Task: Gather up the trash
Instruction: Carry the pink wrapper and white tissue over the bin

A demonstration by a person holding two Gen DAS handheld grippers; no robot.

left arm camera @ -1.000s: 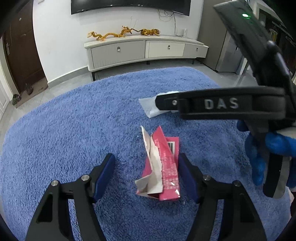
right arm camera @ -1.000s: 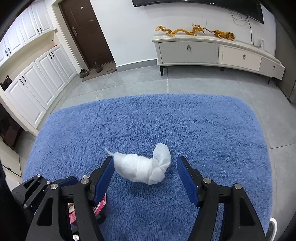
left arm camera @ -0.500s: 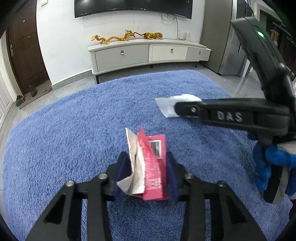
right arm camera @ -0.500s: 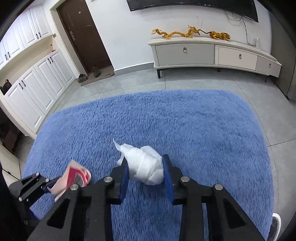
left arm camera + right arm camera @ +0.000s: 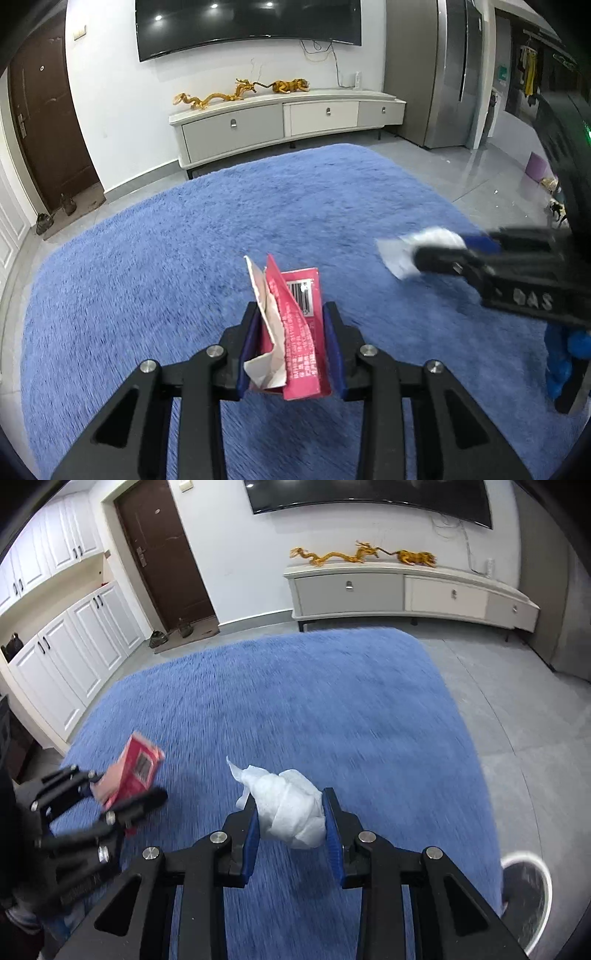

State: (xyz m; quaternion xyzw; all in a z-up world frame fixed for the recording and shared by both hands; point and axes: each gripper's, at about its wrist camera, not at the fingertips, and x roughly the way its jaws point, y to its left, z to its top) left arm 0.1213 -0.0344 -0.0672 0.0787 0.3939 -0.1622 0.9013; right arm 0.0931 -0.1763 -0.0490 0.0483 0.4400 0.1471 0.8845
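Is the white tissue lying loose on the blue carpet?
No, the right tongs hold the white tissue between their pads, above the blue carpet.

Home living room: wall TV (image 5: 247, 26), low media cabinet (image 5: 288, 123), blue shag rug (image 5: 166, 258), entry door (image 5: 162, 550).

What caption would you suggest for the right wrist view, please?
Right tongs clamp a crumpled white tissue above the blue shag rug; left tongs grip a red packet.
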